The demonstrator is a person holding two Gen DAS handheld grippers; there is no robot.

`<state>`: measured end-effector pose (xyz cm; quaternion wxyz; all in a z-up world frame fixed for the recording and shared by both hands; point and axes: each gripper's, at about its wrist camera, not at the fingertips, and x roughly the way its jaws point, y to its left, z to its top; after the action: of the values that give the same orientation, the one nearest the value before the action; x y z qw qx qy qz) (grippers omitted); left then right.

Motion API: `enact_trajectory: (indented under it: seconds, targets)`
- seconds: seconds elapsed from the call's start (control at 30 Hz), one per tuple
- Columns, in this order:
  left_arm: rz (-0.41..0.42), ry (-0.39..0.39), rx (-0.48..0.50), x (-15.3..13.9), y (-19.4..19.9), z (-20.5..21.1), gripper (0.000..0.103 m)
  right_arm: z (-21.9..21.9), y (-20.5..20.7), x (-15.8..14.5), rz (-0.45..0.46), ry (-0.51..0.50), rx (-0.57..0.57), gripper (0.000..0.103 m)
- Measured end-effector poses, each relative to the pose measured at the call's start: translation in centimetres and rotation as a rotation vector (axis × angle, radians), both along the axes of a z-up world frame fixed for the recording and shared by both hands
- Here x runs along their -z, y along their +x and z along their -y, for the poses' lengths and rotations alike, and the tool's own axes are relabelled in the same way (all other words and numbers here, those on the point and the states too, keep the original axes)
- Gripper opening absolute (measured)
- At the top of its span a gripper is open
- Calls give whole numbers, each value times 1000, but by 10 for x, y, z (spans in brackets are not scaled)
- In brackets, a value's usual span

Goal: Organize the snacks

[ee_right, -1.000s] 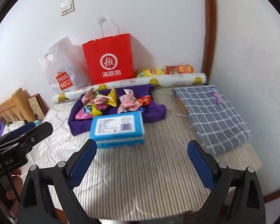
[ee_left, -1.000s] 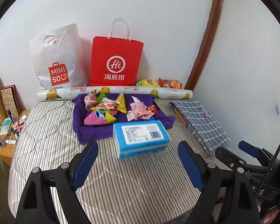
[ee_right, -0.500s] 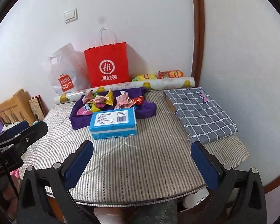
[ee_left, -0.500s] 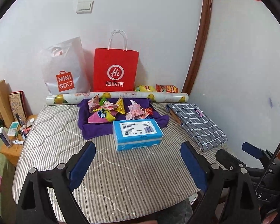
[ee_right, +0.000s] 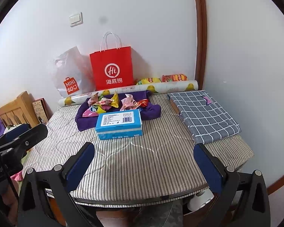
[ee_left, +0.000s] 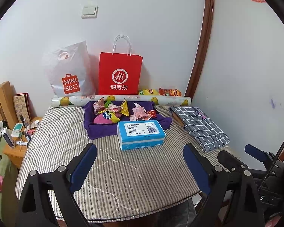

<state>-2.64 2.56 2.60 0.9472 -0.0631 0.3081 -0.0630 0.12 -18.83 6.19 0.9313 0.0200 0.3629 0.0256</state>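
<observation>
Left gripper [ee_left: 140, 157] and right gripper [ee_right: 144, 156] are both hovering over the near edge of the striped table [ee_right: 142, 162], jaws spread wide with nothing between them, having just been opening further. The snacks [ee_left: 123, 111] are sitting piled in the purple cloth tray [ee_left: 92, 130] at the far side, well apart from both grippers. The blue tissue box [ee_left: 140, 134] is lying just in front of the tray, touching it.

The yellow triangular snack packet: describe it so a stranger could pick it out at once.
Start at the red paper bag against the back wall; in front of it a purple cloth lies on the striped table cover with snack packets on it. The yellow triangular packet stands point-up mid-pile; its neighbours are mostly pink.
</observation>
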Motion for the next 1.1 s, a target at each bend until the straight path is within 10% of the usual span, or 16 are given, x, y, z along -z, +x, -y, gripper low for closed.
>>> enact_trajectory:
  seconds: [1.1]
  targets:
    - [-7,-6,-5,1,-3,4,93,-7,-10,0,5,0,-8,103]
